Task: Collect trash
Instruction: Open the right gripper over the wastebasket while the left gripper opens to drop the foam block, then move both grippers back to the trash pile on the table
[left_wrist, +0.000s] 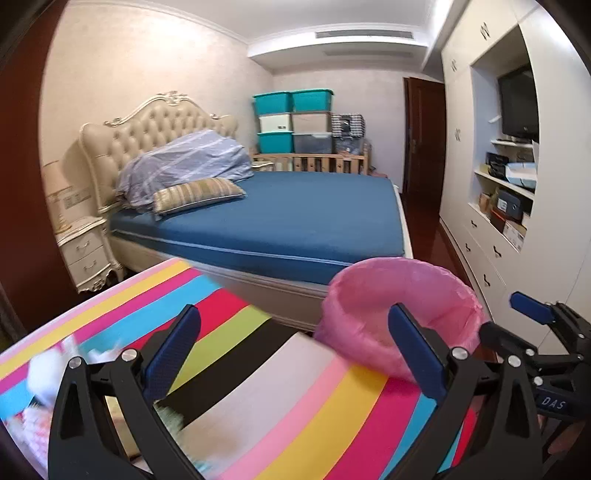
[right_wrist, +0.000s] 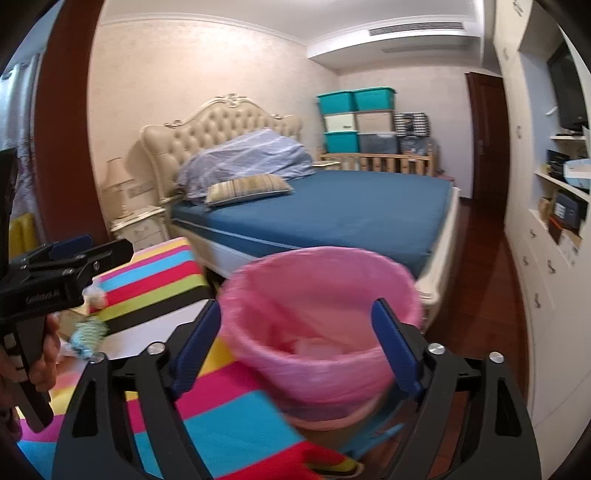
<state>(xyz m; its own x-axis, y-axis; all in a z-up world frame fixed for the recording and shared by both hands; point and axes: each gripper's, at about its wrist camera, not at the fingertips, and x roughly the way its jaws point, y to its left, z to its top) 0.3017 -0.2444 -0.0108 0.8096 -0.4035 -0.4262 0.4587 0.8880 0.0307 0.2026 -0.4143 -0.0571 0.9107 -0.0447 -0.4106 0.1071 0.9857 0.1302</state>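
Pink liner is seen folded over the rim of the trash bin (right_wrist: 321, 332), which stands beside the striped tabletop (left_wrist: 295, 398) near the foot of the bed (left_wrist: 288, 218); pale scraps lie at its bottom. The right tool (right_wrist: 297, 347) is held released over the bin, nothing between its blue pads. The left tool (left_wrist: 291, 354) is likewise released and empty above the tabletop. Crumpled trash (right_wrist: 86, 332) remains on the tabletop at the left.
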